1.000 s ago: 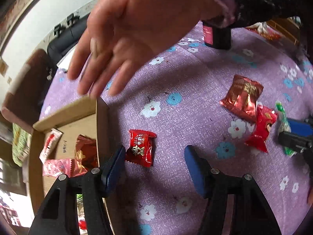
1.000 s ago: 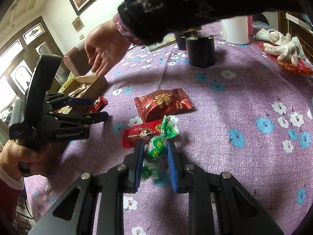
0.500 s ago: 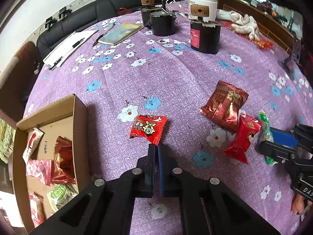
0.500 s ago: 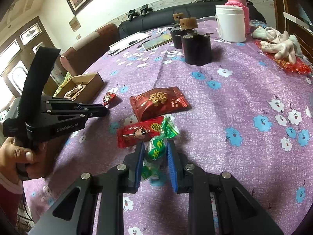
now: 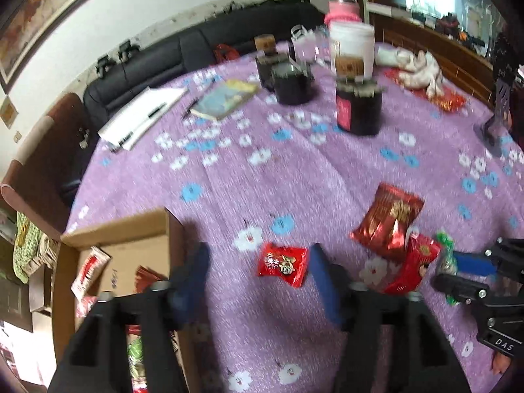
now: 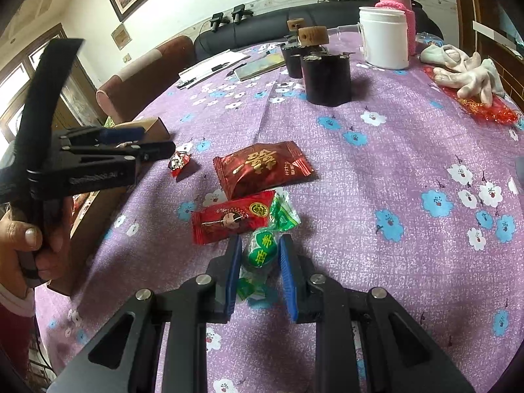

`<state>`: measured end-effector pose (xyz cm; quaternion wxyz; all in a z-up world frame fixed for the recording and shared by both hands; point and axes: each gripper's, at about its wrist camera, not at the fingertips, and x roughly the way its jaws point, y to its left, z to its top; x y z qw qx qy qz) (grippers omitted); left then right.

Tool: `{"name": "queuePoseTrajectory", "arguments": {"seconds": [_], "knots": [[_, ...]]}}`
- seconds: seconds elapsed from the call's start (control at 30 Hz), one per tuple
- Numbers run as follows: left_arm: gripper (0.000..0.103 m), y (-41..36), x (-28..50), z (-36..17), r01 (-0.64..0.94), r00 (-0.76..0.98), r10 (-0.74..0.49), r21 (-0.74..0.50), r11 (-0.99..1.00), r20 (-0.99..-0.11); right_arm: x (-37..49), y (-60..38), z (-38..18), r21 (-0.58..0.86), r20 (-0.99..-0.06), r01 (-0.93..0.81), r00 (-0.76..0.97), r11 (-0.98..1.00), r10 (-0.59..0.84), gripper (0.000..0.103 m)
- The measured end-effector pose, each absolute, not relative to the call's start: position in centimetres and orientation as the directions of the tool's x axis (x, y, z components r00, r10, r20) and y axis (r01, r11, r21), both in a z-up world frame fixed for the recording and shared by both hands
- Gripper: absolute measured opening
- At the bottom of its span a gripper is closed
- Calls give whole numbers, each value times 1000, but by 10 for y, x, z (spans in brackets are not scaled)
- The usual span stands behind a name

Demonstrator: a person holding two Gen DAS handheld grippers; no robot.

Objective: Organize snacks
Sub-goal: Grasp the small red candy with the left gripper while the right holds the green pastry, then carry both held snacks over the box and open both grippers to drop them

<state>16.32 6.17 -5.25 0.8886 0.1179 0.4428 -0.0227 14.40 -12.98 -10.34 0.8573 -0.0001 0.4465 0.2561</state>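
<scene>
A small red candy lies on the purple flowered tablecloth between the fingers of my left gripper. Its jaws are opening and do not touch the candy. The same candy shows in the right wrist view just past the left gripper. My right gripper is shut on a green wrapped candy that rests on the cloth. Beside it lie a bright red packet and a dark red packet. An open cardboard box holding several snacks stands left of the left gripper.
Black jars, a white container and a pink flask stand at the far side. Notebooks with pens lie far left, white gloves far right. A black sofa runs behind the table.
The bare hand that hovered over the table is gone. My left gripper shut, then spread wide, and now straddles the small red candy. The right gripper stayed still on the green candy.
</scene>
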Motion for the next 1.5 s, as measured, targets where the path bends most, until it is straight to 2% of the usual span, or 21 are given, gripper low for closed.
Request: {"name": "queuePoseTrajectory", "arguments": {"seconds": [0.07,0.27,0.4,0.43,0.5,0.83,1.17,1.5], "knots": [[84,58,164,-52,153,617,78,217,964,-783,144,-130,-103,228,-765,-439,471,869,439,22],[82,43,174,-72,194,580,112,271,943,-807,143,-129,-103,227,-765,-439,472,869,438,22],[55,38,176,-88,201,554,128,282,938,-822,143,-130,-104,226,-765,-439,473,870,437,22],[52,40,176,-88,198,547,120,267,943,-829,143,-129,-104,224,-765,-439,474,870,436,22],[31,44,178,-87,180,534,101,230,956,-839,143,-129,-104,220,-765,-440,475,871,434,22],[23,43,166,-86,140,544,75,178,974,-836,144,-133,-100,175,-766,-423,508,889,393,22],[23,62,130,-52,86,605,-5,59,995,-796,128,-133,-73,176,-736,-432,539,884,410,22],[23,123,60,-4,-96,681,83,23,995,-727,91,-82,-42,207,-690,-553,502,807,522,22]]}}
